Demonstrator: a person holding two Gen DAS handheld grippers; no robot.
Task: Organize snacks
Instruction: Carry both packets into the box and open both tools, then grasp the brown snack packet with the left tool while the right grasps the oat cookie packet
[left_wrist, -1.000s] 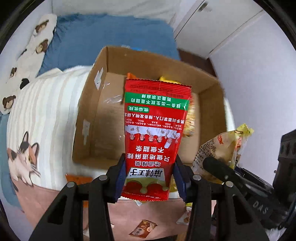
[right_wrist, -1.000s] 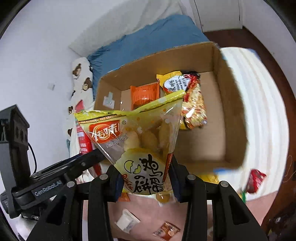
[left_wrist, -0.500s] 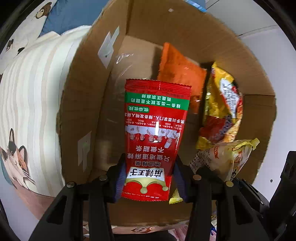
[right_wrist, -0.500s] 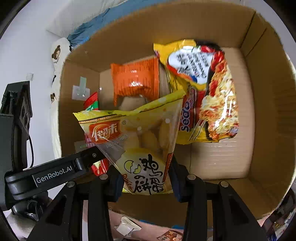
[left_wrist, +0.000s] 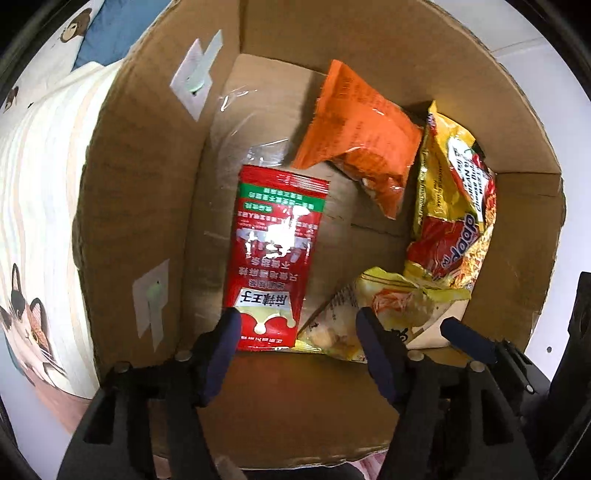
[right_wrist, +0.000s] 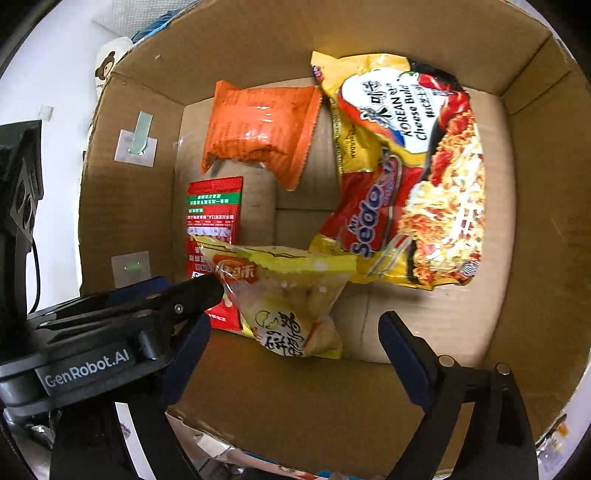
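Observation:
Both grippers hang over an open cardboard box (left_wrist: 140, 192) (right_wrist: 535, 221). My left gripper (left_wrist: 299, 332) is open; the red snack packet (left_wrist: 277, 254) (right_wrist: 212, 218) lies free on the box floor between and beyond its fingers. My right gripper (right_wrist: 295, 332) is open; the yellow biscuit bag (right_wrist: 291, 299) (left_wrist: 373, 317) lies loose on the floor, partly over the red packet. An orange packet (left_wrist: 362, 144) (right_wrist: 258, 129) and a yellow noodle pack (left_wrist: 450, 206) (right_wrist: 406, 184) lie further back in the box.
The box sits on a striped cover with a cat print (left_wrist: 33, 317). A blue blanket and bear-print fabric (left_wrist: 74, 33) lie beyond its left wall. Small packets lie outside the near wall (right_wrist: 207, 443). The left gripper's body (right_wrist: 92, 332) crosses the right view's lower left.
Both grippers have moved down into the box and opened. The red packet and the yellow biscuit bag have dropped from the jaws onto the box floor.

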